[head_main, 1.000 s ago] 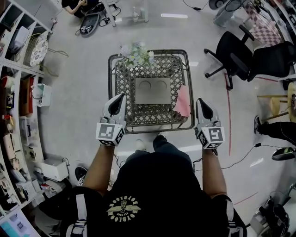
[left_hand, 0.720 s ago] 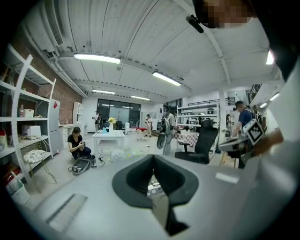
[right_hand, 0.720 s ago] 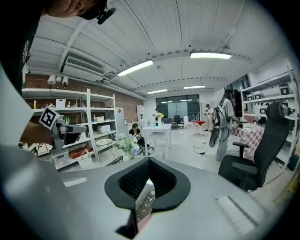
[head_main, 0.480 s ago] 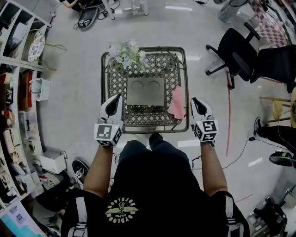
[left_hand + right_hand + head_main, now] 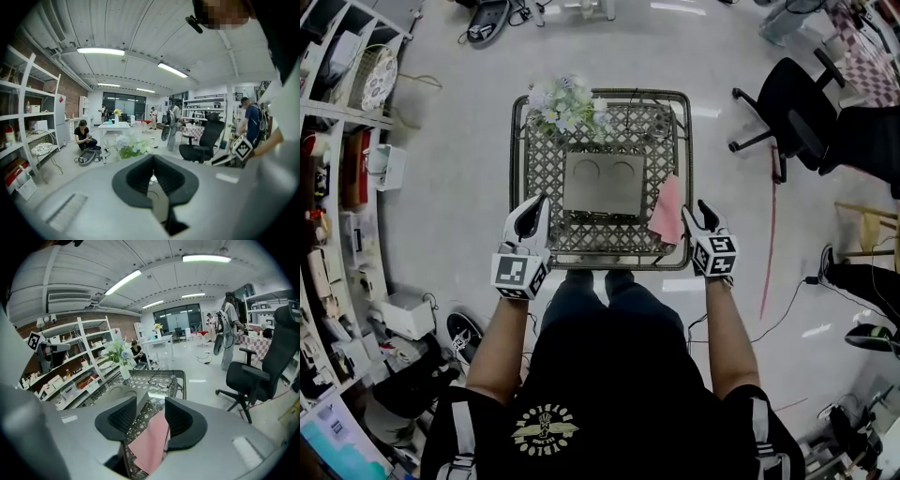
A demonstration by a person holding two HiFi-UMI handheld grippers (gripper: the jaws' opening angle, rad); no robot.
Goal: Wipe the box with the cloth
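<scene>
A grey box [image 5: 603, 183] with two round dents lies in the middle of a metal lattice table [image 5: 544, 169]. To its right, a pink cloth [image 5: 667, 211] lies at the table's front right edge. My right gripper [image 5: 705, 212] hovers just right of the cloth. Its jaws have just been opening and stand open. In the right gripper view the cloth [image 5: 152, 441] shows below the gap of that gripper [image 5: 151, 402], and the pads do not touch it. The box [image 5: 123, 391] lies beyond. My left gripper [image 5: 533, 210] is at the front left edge, shut [image 5: 152, 176] and empty.
A vase of flowers [image 5: 565, 98] stands at the table's far left corner. Black office chairs [image 5: 787, 117] are on the right, and crowded shelves [image 5: 337, 187] run along the left. People stand and kneel farther off in the room. My legs are against the table's front edge.
Both grippers have sunk toward the table's front edge, the right one much more. The right jaws have gone from shut to open beside the pink cloth.
</scene>
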